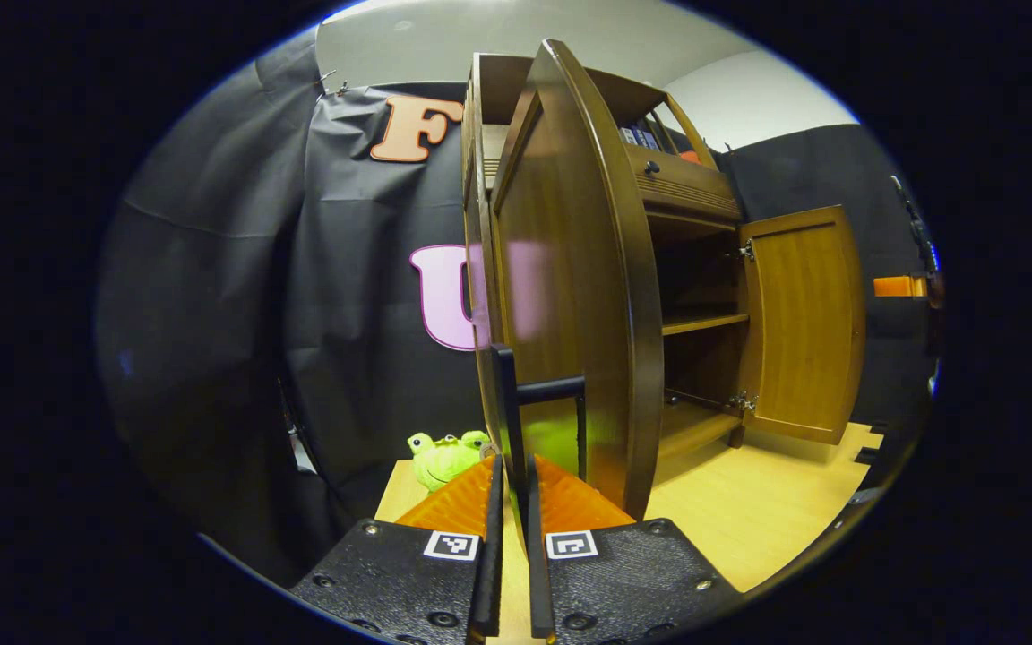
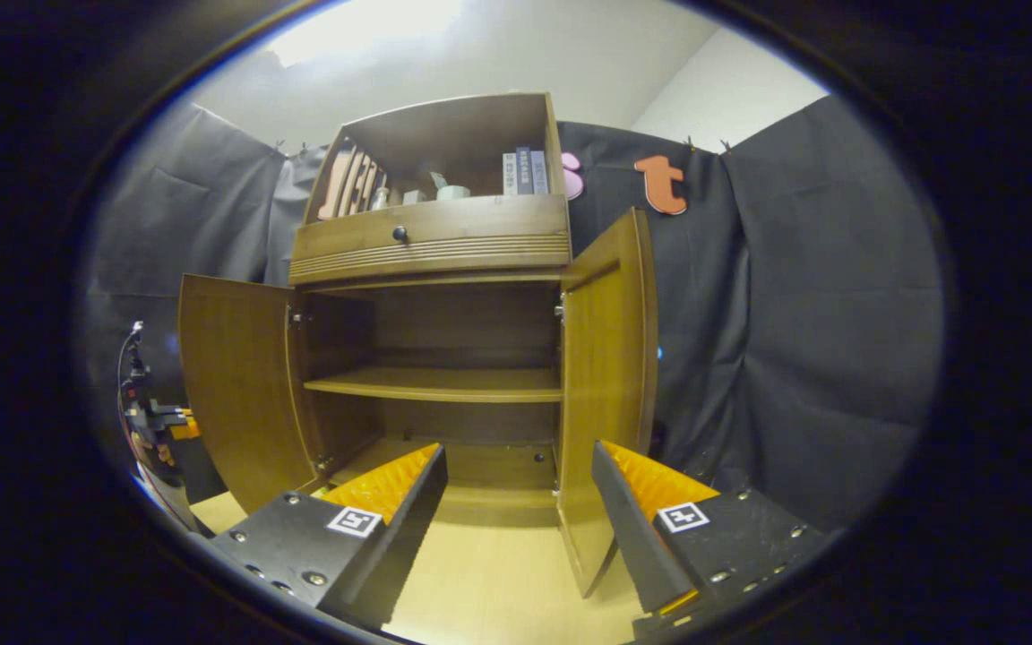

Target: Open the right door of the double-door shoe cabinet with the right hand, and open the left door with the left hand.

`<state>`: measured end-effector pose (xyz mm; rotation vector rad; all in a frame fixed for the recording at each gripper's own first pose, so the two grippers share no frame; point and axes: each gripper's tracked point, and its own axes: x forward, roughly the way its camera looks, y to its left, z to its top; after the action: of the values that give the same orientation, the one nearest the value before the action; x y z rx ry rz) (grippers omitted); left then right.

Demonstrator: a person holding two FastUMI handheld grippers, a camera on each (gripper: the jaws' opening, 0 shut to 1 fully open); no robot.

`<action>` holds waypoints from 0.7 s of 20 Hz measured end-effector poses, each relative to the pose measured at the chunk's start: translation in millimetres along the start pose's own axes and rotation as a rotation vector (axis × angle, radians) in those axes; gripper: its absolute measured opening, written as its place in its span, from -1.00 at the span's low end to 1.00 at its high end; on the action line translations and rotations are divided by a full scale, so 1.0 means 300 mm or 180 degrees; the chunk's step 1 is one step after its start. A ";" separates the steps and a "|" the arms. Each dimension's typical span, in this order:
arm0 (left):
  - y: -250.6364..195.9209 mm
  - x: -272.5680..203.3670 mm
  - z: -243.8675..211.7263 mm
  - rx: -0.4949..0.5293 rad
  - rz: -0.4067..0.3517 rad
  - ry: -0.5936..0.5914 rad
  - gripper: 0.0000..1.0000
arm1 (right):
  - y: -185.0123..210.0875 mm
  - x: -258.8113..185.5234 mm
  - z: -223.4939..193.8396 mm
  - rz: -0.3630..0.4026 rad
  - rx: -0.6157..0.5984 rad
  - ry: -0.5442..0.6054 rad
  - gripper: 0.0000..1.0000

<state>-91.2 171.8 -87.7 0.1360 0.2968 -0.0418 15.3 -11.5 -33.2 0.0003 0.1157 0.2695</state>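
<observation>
The brown wooden shoe cabinet (image 2: 431, 242) stands with both doors swung out. In the left gripper view the left door (image 1: 561, 313) is close and seen nearly edge-on. My left gripper (image 1: 514, 466) is shut on that door's black bar handle (image 1: 507, 403). The right door (image 1: 803, 322) hangs wide open farther back. In the right gripper view my right gripper (image 2: 519, 452) is open, its fingers set wide apart. The right door (image 2: 606, 376) has its lower free edge between those fingers, touching neither. The left door (image 2: 234, 385) shows at the left, with the left gripper (image 2: 158, 425) beside it.
Inside are a bare middle shelf (image 2: 435, 385) and the cabinet bottom. Above sit a drawer with a round knob (image 2: 399, 234) and an open shelf with books (image 2: 525, 172). A green frog plush (image 1: 444, 457) lies by the cabinet's left side on the light wood floor (image 1: 749, 511).
</observation>
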 end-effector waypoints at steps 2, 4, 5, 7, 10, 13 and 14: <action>0.028 -0.002 -0.002 -0.0061 -0.0043 -0.0015 -0.57 | 0.012 0.011 -0.006 0.0005 -0.0012 0.0009 0.92; 0.052 -0.010 0.001 -0.0123 -0.0066 -0.0044 -0.31 | 0.026 0.017 -0.018 0.0027 -0.0011 0.0032 0.92; 0.077 -0.016 0.006 -0.0143 -0.0017 -0.0073 -0.13 | 0.026 0.019 -0.027 0.0026 -0.0015 0.0046 0.97; 0.086 -0.038 0.021 -0.0167 -0.0043 -0.0122 0.21 | 0.028 0.028 -0.031 0.0017 -0.0011 0.0051 0.92; 0.095 -0.063 0.016 -0.0114 -0.0023 -0.0096 0.24 | 0.033 0.035 -0.027 0.0027 0.0051 0.0020 0.92; 0.124 -0.066 0.012 -0.0105 0.0094 -0.0073 0.42 | 0.036 0.033 -0.046 0.0004 0.0008 0.0049 0.97; 0.133 -0.070 0.012 -0.0092 0.0137 -0.0058 0.56 | 0.039 0.029 -0.059 -0.0004 -0.0016 0.0086 0.92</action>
<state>-107.7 211.1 -73.0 0.1131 0.2760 0.0039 18.4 1.8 -51.6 -0.0083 0.1419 0.2685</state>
